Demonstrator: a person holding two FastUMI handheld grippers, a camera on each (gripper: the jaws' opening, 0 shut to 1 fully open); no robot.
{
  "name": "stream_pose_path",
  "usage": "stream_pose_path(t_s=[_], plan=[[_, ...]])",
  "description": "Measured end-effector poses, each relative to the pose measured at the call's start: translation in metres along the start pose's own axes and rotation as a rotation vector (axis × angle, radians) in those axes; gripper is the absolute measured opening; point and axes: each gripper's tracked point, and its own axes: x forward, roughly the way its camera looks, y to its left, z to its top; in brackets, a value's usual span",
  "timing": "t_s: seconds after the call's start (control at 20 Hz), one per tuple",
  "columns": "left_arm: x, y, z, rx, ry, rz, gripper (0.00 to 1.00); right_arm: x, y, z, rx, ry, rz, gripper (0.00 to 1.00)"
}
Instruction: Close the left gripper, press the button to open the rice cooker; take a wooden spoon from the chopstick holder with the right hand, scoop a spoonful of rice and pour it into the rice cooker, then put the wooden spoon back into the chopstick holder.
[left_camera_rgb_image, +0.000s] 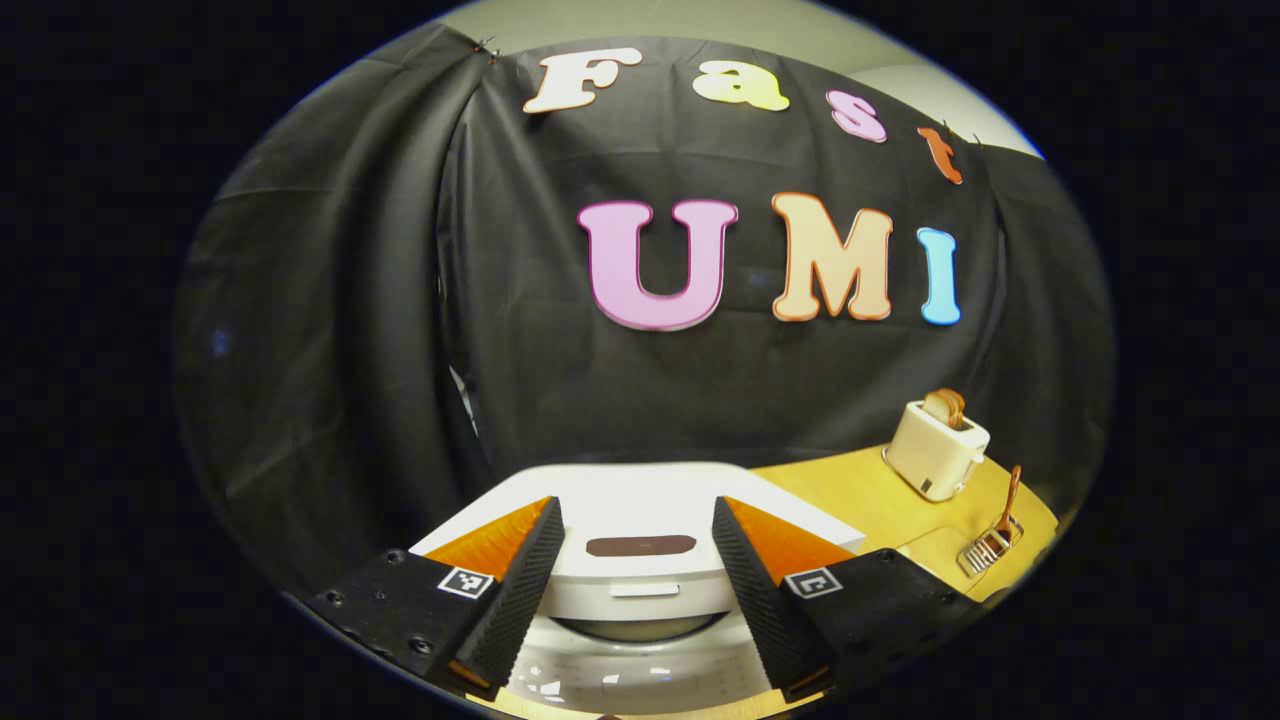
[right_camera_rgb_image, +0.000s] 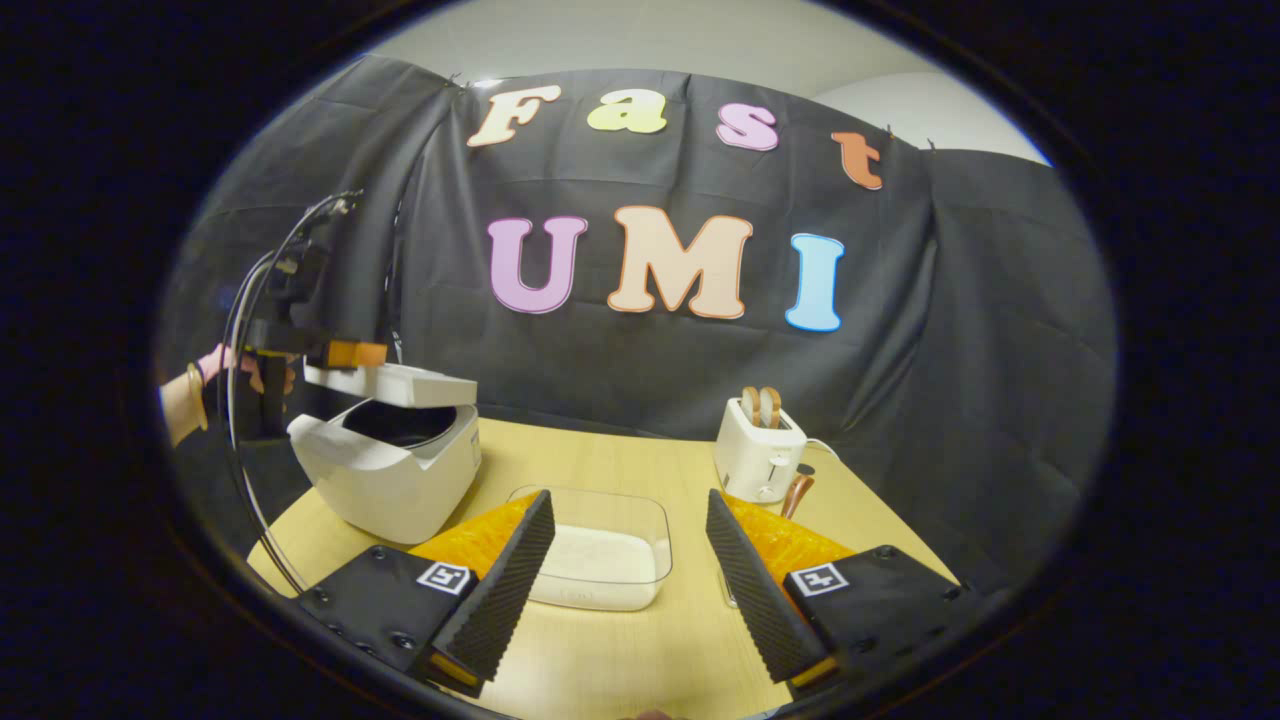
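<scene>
The white rice cooker (right_camera_rgb_image: 385, 470) stands at the table's left with its lid (right_camera_rgb_image: 392, 383) partly raised, and the dark inside shows under it. My left gripper (right_camera_rgb_image: 358, 353), held by a hand (right_camera_rgb_image: 185, 400), hovers just over the lid's front edge. In the left gripper view my left gripper (left_camera_rgb_image: 638, 505) is open, its fingers either side of the lid (left_camera_rgb_image: 640, 515). My right gripper (right_camera_rgb_image: 628, 497) is open and holds nothing, above a clear tub of rice (right_camera_rgb_image: 600, 550). A wooden spoon (left_camera_rgb_image: 1012, 495) stands in the wire chopstick holder (left_camera_rgb_image: 990, 548); its handle (right_camera_rgb_image: 795, 495) shows beside my right finger.
A white toaster (right_camera_rgb_image: 760, 450) with two slices of bread stands at the back right of the wooden table (right_camera_rgb_image: 620, 470), close to the spoon. Cables loop from the left gripper. Black cloth closes off the back and both sides.
</scene>
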Motion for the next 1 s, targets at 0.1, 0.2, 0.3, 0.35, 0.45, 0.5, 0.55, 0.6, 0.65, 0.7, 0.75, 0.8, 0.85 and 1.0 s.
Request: stream_pose_path(t_s=[0.1,0.2,0.3,0.35,0.45,0.5,0.55,0.6,0.65,0.7,0.75,0.8,0.85,1.0], plan=[[0.004,0.001,-0.015,-0.011,0.001,-0.010,0.90,0.002,0.003,0.003,-0.009,-0.007,0.000,0.94],[0.006,0.001,-0.027,-0.001,-0.005,-0.018,0.89,0.004,0.004,0.003,-0.018,-0.007,-0.003,0.94],[0.010,0.001,-0.032,0.010,-0.012,-0.027,0.89,0.006,0.010,0.000,-0.024,0.004,-0.001,0.94],[0.011,0.001,-0.033,0.009,-0.015,-0.030,0.90,0.006,0.011,-0.002,-0.025,0.008,0.002,0.94],[0.014,0.002,-0.040,0.006,-0.008,-0.031,0.90,0.006,0.019,-0.001,-0.031,0.011,0.010,0.96],[0.016,0.002,-0.045,0.005,0.003,-0.028,0.90,0.007,0.022,0.000,-0.036,0.012,0.016,0.97],[0.017,0.002,-0.052,0.001,0.020,-0.022,0.90,0.006,0.025,-0.001,-0.045,0.014,0.022,0.99],[0.017,0.002,-0.054,0.003,0.014,-0.015,0.90,0.005,0.027,0.000,-0.054,0.014,0.029,1.00],[0.019,0.002,-0.055,0.005,0.010,-0.007,0.91,0.004,0.030,0.000,-0.062,0.015,0.037,1.00],[0.019,0.002,-0.054,0.002,-0.003,0.002,0.90,0.004,0.031,0.001,-0.069,0.015,0.045,1.00],[0.019,0.002,-0.053,-0.005,-0.012,0.006,0.90,0.004,0.033,0.000,-0.075,0.018,0.053,1.00],[0.019,0.002,-0.056,-0.009,-0.019,0.007,0.90,0.005,0.035,0.001,-0.081,0.022,0.061,0.94],[0.018,0.001,-0.054,-0.003,-0.037,0.006,0.90,0.004,0.036,0.000,-0.083,0.023,0.067,0.94],[0.018,0.001,-0.055,0.002,-0.073,0.005,0.90,0.003,0.039,0.001,-0.066,0.024,0.079,0.94]])
